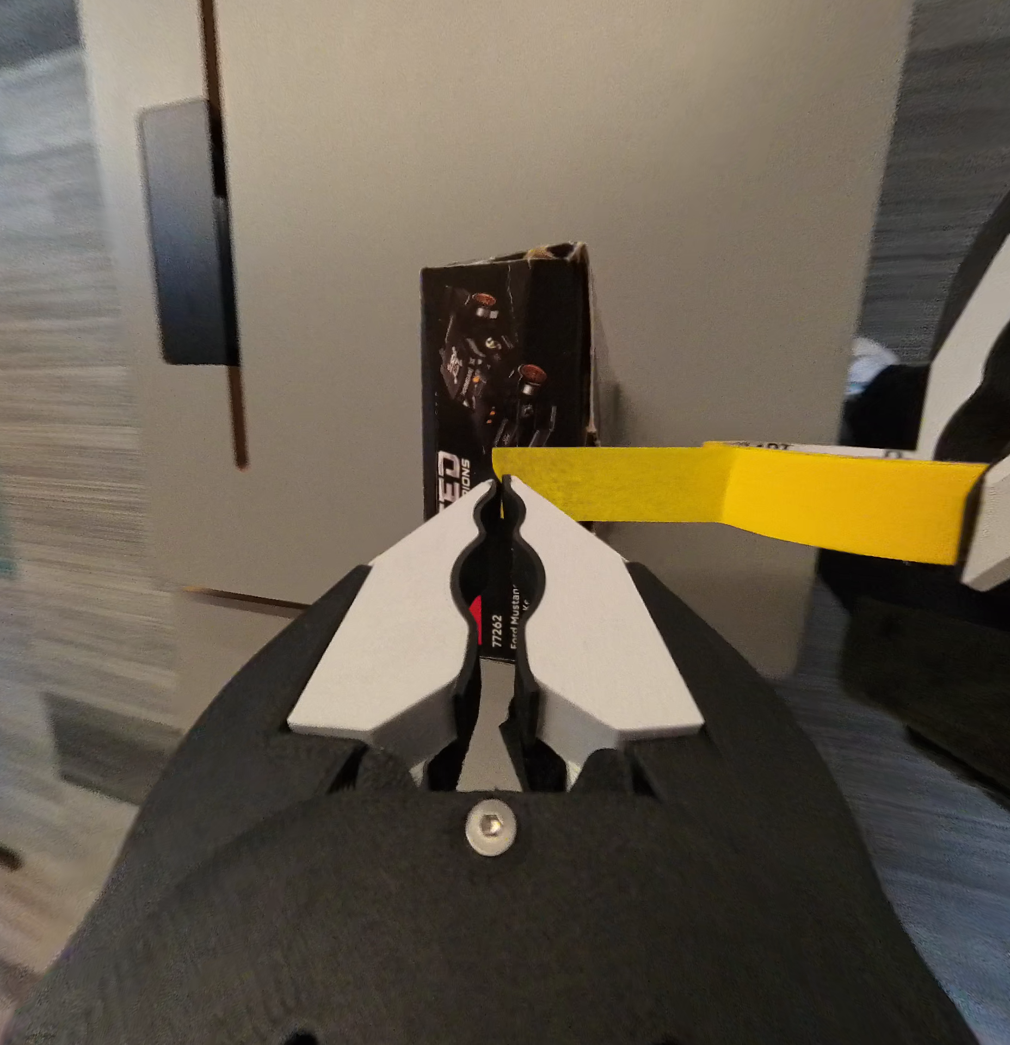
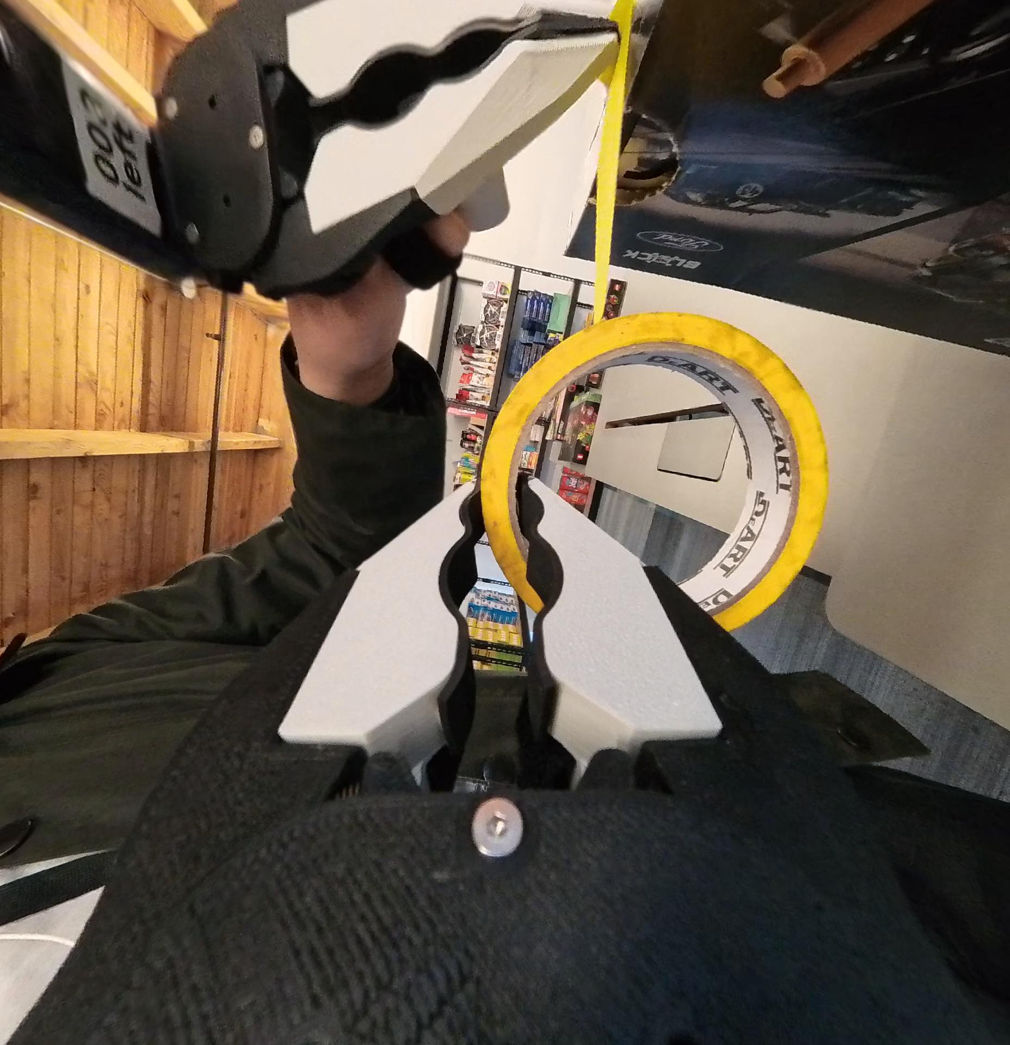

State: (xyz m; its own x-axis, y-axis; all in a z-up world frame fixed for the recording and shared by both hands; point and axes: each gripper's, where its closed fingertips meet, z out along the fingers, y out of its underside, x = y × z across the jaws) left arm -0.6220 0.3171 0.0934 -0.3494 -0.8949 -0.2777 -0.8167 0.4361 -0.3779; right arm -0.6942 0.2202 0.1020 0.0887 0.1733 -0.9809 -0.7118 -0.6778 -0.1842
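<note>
My left gripper (image 1: 501, 482) is shut on the free end of a yellow tape strip (image 1: 616, 486). The strip runs taut to the right to a yellow tape roll (image 1: 842, 503), which my right gripper (image 1: 980, 509) holds at the frame's edge. In the right wrist view my right gripper (image 2: 500, 487) is shut on the wall of the roll (image 2: 797, 452), one finger inside the ring and one outside. The strip (image 2: 607, 198) rises from there to the left gripper (image 2: 611, 28). A black printed box (image 1: 503, 362) stands upright just behind the strip; it also shows in the right wrist view (image 2: 830, 198).
A pale grey cabinet front (image 1: 689, 226) with a dark handle plate (image 1: 186, 232) stands behind the box. A person's hand and dark sleeve (image 2: 350, 350) hold the left gripper. A wooden plank wall (image 2: 95, 396) and shelves of goods (image 2: 503, 367) lie beyond. The left gripper's tips are roughly 12 cm from the right gripper's.
</note>
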